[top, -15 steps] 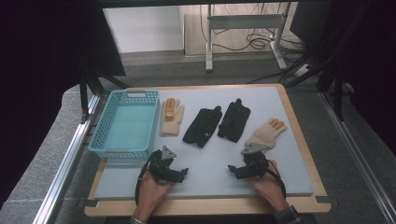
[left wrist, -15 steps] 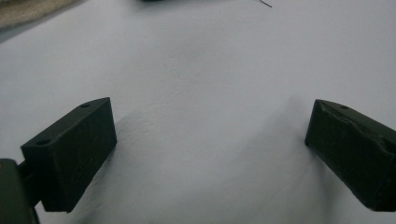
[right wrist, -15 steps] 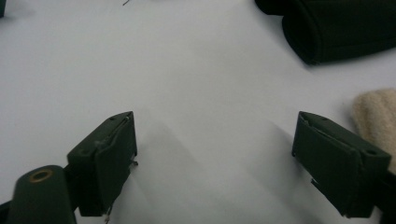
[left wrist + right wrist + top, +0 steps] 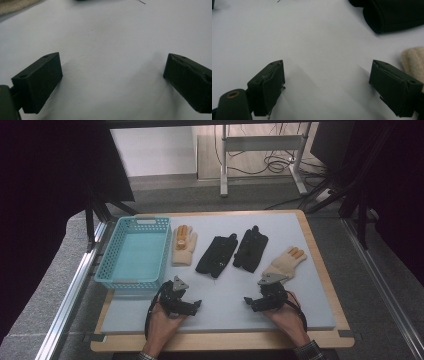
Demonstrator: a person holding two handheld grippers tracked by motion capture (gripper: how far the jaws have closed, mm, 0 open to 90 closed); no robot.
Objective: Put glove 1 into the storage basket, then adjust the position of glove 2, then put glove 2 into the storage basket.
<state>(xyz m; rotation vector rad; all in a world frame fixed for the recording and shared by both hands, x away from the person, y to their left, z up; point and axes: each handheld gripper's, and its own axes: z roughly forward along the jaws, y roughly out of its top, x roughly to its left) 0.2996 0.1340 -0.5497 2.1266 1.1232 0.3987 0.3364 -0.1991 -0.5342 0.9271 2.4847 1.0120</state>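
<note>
- The left claw (image 4: 192,306) sat low on the bench (image 4: 300,285), held in the person's left hand (image 4: 162,322), just in front of the basket's near edge.
- In the left gripper view its jaws stood spread wide apart with nothing between them but the pale surface of the bench.
- The right claw (image 4: 252,302) rested on the bench in the right hand (image 4: 285,312), near the cuff of the right-hand cream glove (image 4: 282,265).
- In the right gripper view its jaws were also spread wide and empty; a cream cuff edge (image 4: 413,57) showed just past one jaw and a black glove (image 4: 392,15) lay farther ahead.
- A turquoise basket (image 4: 102,275) stood at the left of the bench.
- Beside the basket lay another cream glove (image 4: 184,245) with orange fingertips.
- Two black gloves (image 4: 216,255) (image 4: 251,249) lay side by side between the two cream ones, close together.
</note>
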